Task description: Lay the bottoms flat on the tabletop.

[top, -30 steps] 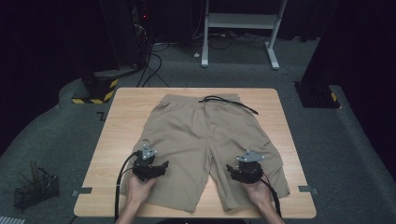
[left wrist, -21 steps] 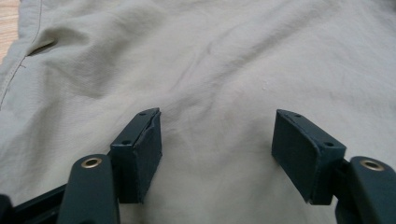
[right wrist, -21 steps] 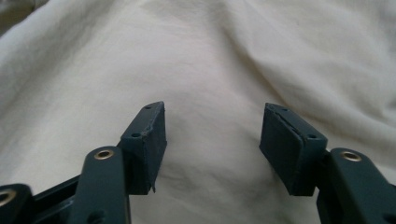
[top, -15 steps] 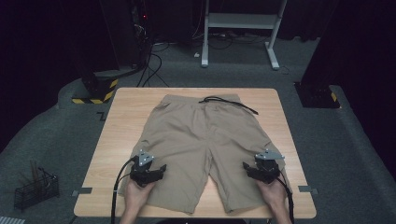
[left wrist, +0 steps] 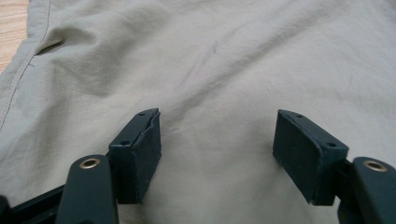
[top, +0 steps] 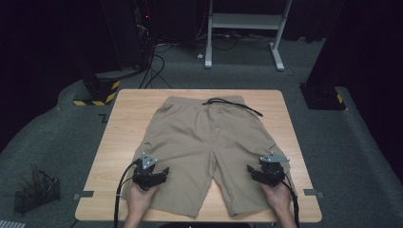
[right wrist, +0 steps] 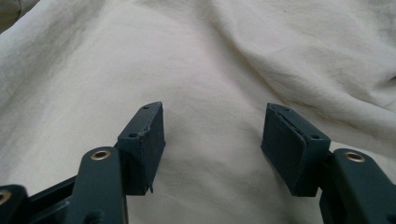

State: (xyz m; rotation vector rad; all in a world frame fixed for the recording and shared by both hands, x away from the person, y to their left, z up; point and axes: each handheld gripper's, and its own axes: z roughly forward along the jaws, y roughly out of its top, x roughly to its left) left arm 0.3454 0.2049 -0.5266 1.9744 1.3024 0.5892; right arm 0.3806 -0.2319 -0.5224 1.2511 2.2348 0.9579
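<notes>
Shorts (top: 209,152), khaki, lie flat on the wooden table (top: 128,109), waistband at 12 o'clock, leg hems at 6. No brand, label or readable writing on the fabric or the tools. Black drawstring (top: 233,105) trails off the waistband toward 2 o'clock.

Left gripper (top: 157,172) sits over the left leg at about 7 o'clock of the table, jaws wide, nothing between them; in the left gripper view its pads (left wrist: 148,154) hover just above smooth cloth, side seam and pocket slit (left wrist: 49,46) at 10 o'clock. Right gripper (top: 262,172) sits over the right leg at about 5 o'clock; its jaws have just been opening and stand wide, cloth below them but no fold pinched. Right gripper view shows wrinkled fabric (right wrist: 299,60) running toward 2 o'clock.

Around: black wire basket (top: 35,192) on the floor at 8 o'clock, yellow-black striped base (top: 97,92) at 10, white table frame (top: 242,28) at 12, dark stand base (top: 323,95) at 2. Nothing blocks the shorts.
</notes>
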